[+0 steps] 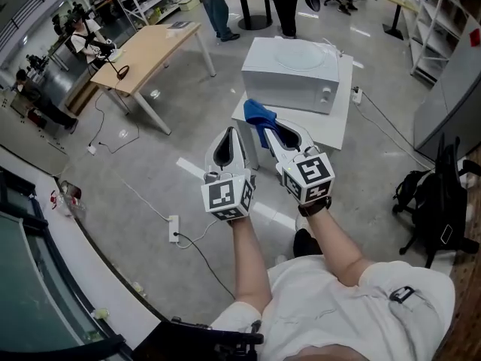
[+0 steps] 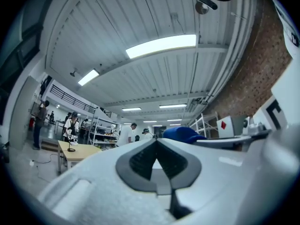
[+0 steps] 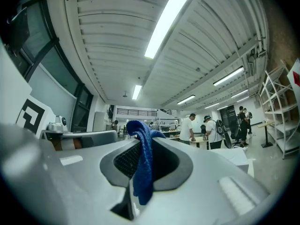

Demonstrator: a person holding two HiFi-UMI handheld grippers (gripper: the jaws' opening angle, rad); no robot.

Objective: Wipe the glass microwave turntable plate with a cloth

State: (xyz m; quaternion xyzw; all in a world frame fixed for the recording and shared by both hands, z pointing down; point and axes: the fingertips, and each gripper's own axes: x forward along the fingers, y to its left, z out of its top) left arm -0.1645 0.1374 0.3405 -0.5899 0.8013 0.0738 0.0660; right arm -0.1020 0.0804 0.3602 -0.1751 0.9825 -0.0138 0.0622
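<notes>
The person is standing on the grey floor and holding both grippers out in front, side by side and near each other. The right gripper (image 1: 269, 128) is clamping a blue knitted cloth (image 1: 259, 113) between its jaws; in the right gripper view the cloth (image 3: 143, 168) is hanging down through the pad opening, with a bunched end sticking up above the tips of the right gripper (image 3: 146, 139). The left gripper (image 1: 230, 134) is carrying nothing. In the left gripper view its jaws are meeting at the tips (image 2: 157, 142), with only the small diamond-shaped gap between the dark pads behind them.

Ahead of both grippers, a white box-shaped microwave (image 1: 293, 77) is sitting on a low white table (image 1: 331, 122). The clear round glass turntable plate (image 1: 297, 55) is lying flat on top of the microwave, faint against the white casing. The cloth is well apart from the plate and is not touching it.

To the left, a long light wooden table (image 1: 150, 51) is standing on white legs, and a white power strip (image 1: 174, 228) with its cable is lying on the floor near the person's feet. A black backpack (image 1: 440, 194) is resting at the right edge. A few people are standing at the far end of the room.
</notes>
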